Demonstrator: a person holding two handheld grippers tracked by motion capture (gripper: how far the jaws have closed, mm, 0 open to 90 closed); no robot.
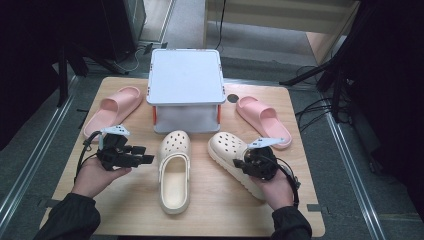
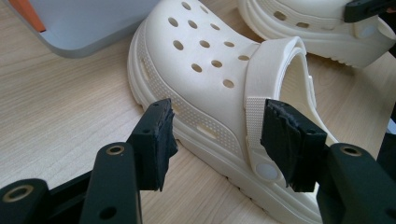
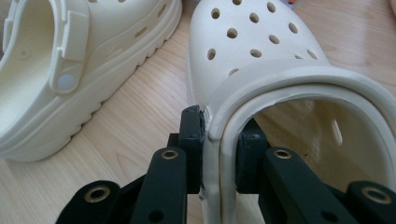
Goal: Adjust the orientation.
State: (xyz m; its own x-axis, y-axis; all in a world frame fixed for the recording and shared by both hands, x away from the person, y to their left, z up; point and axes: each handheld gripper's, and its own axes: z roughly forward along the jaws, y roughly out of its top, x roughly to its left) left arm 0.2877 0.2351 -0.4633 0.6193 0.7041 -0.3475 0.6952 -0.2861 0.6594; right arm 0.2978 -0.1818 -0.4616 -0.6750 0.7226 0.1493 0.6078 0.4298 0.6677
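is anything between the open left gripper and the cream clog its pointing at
Nothing visible does. The left gripper is open, with bare table between its jaws and the side of the middle cream clog.

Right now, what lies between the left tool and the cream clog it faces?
Bare tabletop: the left tool stands open, short of the cream clog, in the left gripper view.
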